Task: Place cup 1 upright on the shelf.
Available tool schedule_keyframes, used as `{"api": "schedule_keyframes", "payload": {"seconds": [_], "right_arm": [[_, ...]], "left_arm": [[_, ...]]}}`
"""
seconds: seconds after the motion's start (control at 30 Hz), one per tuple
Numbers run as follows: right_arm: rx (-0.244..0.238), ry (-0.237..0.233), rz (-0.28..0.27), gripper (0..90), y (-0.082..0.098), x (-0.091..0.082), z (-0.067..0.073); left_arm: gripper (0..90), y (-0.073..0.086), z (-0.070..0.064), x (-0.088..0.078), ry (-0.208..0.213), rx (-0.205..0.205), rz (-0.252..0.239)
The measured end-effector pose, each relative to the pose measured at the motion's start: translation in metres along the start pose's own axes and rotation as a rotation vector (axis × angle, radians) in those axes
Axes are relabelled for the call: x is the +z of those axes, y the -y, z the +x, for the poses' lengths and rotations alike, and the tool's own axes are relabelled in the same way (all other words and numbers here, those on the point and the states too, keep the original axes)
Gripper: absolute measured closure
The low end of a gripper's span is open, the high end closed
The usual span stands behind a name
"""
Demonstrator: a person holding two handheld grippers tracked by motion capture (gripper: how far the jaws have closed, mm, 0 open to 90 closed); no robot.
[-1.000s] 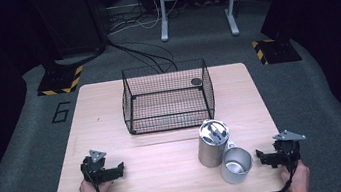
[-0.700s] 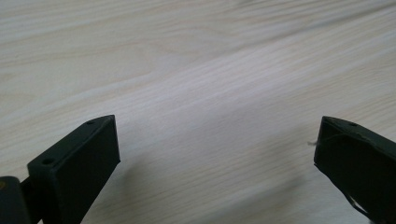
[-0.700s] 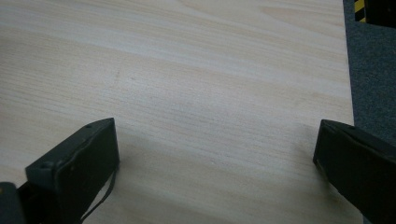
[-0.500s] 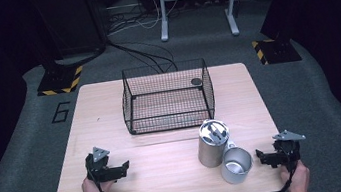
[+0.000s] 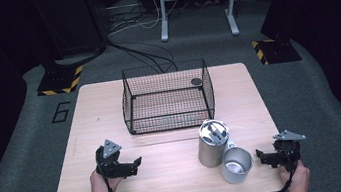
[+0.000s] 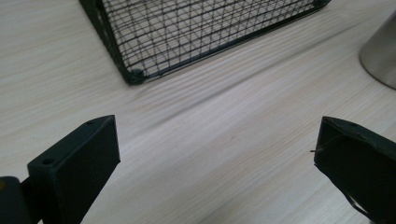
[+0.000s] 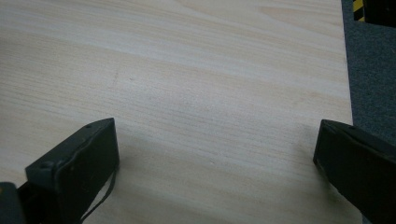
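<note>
Steel cups, two of them, stand on the right half of my pale wood-grain table (image 5: 170,177): a tall brushed-metal cylinder (image 5: 211,146) with some small metal pieces inside, and touching its near right side a shorter shiny metal mug (image 5: 236,165), open at the top. From the high view I cannot make out what the pieces in the tall one are; the picture is too soft there.

Behind them, toward the far edge, sits a black wire-mesh basket (image 5: 168,99), rectangular, with thin grid walls and a small dark round disc (image 5: 196,80) in its far right corner.

My left gripper (image 5: 136,162) rests low over the near left part of the table, held in a hand (image 5: 99,184), well apart from the cups. My right gripper (image 5: 260,156) sits near the right front corner, just beside the short mug without touching it.

The left gripper view adds what the overhead cannot: the basket's near corner (image 6: 135,74) close up, its welded grid over a thicker frame rod, and a curved slice of the tall cylinder's base (image 6: 380,56) at the right edge. Its jaws stand wide apart, with bare wood between them.

The right gripper view looks along the table's grain to its edge and the grey speckled carpet (image 7: 371,70) beyond. Those jaws are also spread wide, holding nothing.
</note>
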State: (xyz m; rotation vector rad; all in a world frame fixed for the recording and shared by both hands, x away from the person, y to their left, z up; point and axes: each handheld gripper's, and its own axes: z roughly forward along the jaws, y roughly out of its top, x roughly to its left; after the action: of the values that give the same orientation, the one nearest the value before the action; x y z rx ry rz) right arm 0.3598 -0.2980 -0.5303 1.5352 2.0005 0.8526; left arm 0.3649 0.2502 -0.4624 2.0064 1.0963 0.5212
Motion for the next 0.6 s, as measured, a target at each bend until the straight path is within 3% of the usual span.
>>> {"api": "schedule_keyframes", "payload": {"seconds": [0.47,0.6], "right_arm": [[0.003,0.001,0.001,0.0,0.0,0.0,0.0],[0.003,0.001,0.001,0.0,0.0,0.0,0.0]], "left_arm": [[0.1,-0.037,-0.041,0.002,0.081,0.088,-0.04],[0.1,-0.044,-0.046,0.004,0.102,0.085,-0.052]]}}
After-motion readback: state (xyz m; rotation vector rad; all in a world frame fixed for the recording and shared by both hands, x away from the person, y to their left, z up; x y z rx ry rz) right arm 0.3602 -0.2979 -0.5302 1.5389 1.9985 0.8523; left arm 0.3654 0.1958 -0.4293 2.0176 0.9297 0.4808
